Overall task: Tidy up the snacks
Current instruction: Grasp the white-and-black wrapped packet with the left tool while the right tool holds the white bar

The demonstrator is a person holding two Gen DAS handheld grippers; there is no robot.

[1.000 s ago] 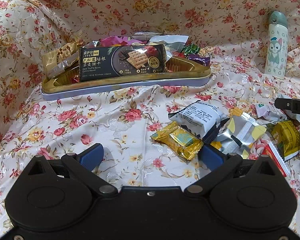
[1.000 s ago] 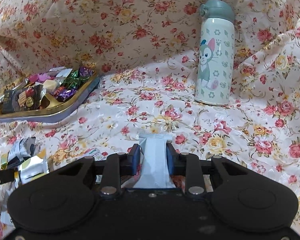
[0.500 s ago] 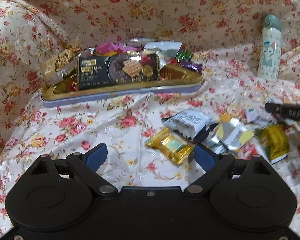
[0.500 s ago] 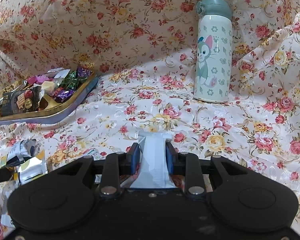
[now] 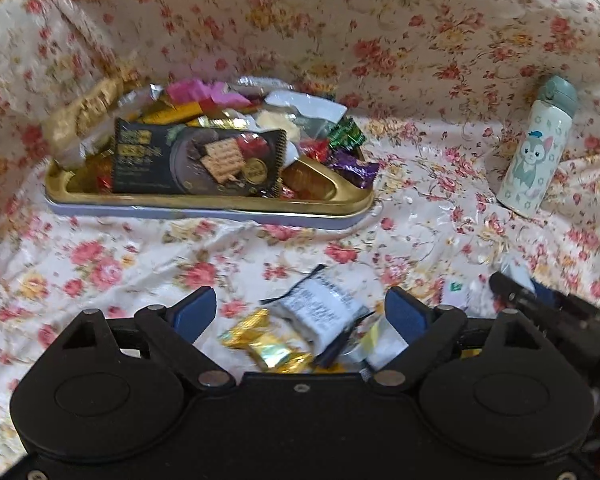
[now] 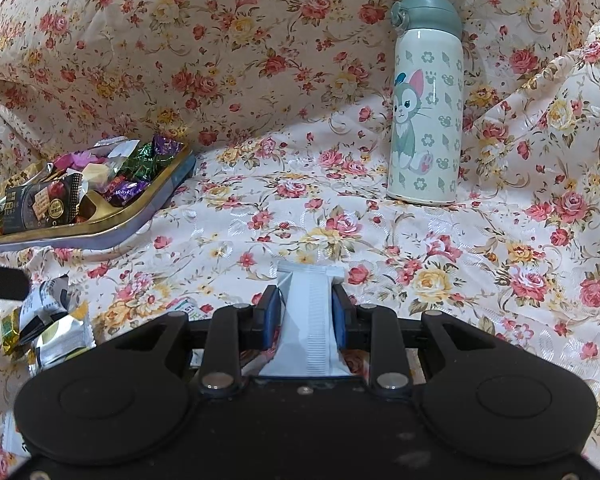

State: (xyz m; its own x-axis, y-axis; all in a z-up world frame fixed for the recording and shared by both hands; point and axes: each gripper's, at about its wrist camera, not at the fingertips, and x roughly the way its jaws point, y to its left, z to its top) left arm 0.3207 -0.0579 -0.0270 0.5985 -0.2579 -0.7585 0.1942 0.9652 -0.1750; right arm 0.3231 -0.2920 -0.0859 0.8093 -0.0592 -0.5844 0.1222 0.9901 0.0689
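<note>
A gold tray (image 5: 204, 202) full of snacks stands at the back left, with a black biscuit pack (image 5: 198, 162) leaning in front; it also shows in the right wrist view (image 6: 100, 220). My left gripper (image 5: 300, 314) is open, its fingers either side of a white-and-black packet (image 5: 320, 310) and a gold candy (image 5: 268, 350) on the floral cloth. My right gripper (image 6: 306, 312) is shut on a white snack packet (image 6: 310, 312) and holds it above the cloth. It shows at the right edge of the left wrist view (image 5: 540, 300).
A cat-print bottle (image 6: 424, 112) stands upright at the back right, also in the left wrist view (image 5: 536, 152). Loose wrapped snacks (image 6: 48, 332) lie at the left of the right wrist view. Floral cloth rises behind and at both sides.
My left gripper has moved forward over the loose snacks, so the white-and-black packet and gold candy now lie between its fingers. My right gripper has kept hold of the white packet and lifted slightly.
</note>
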